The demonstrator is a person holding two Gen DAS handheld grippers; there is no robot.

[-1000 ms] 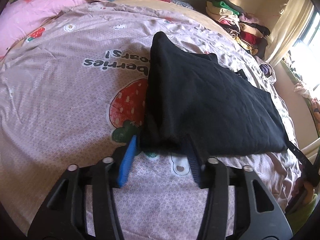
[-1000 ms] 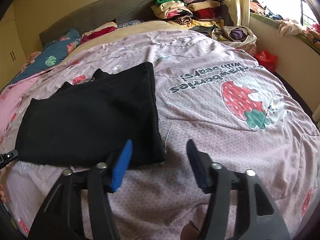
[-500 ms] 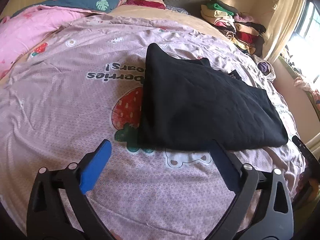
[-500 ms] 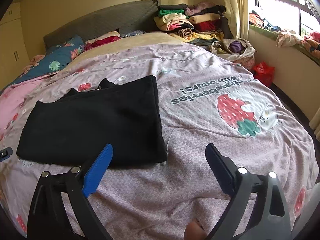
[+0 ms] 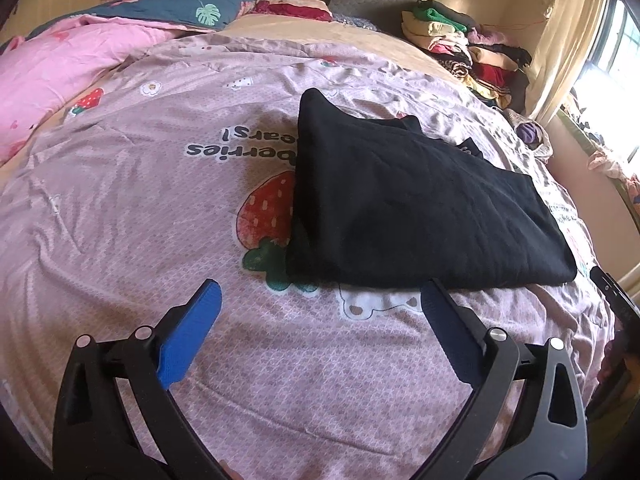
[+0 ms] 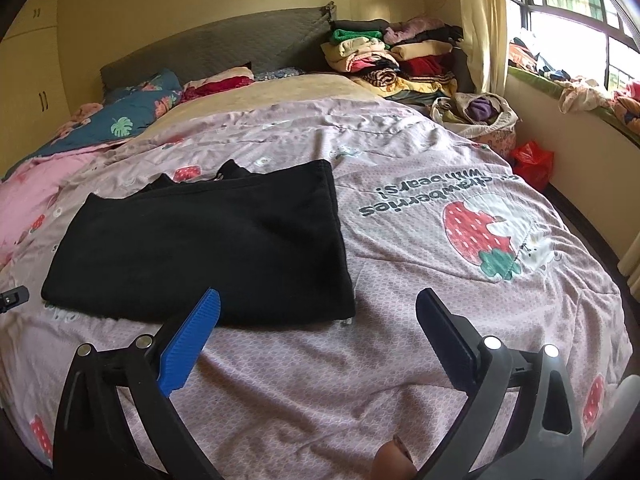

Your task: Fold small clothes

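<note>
A black garment [image 5: 420,208] lies folded flat on the mauve strawberry-print bedspread [image 5: 120,200]. In the right wrist view the same black garment [image 6: 200,240] fills the left middle. My left gripper [image 5: 320,292] hovers just short of its near left corner, open wide, with only bedspread between the blue pads. Beside the garment's near right corner my right gripper [image 6: 319,300] has its jaws opening, nothing between them; its left fingertip [image 6: 208,304] overlaps the cloth's front edge in the picture. Neither gripper touches the garment.
A stack of folded clothes [image 6: 392,60] sits at the bed's far right corner by the grey headboard [image 6: 220,48]. A pink quilt [image 5: 60,60] and blue pillow [image 5: 192,4] lie far left. A cloth basket [image 6: 476,114] and red bag [image 6: 532,160] stand beside the bed.
Both grippers let go of the black garment's near edge, opened wide and drew back and up a little. The garment now rests flat on the bed.
</note>
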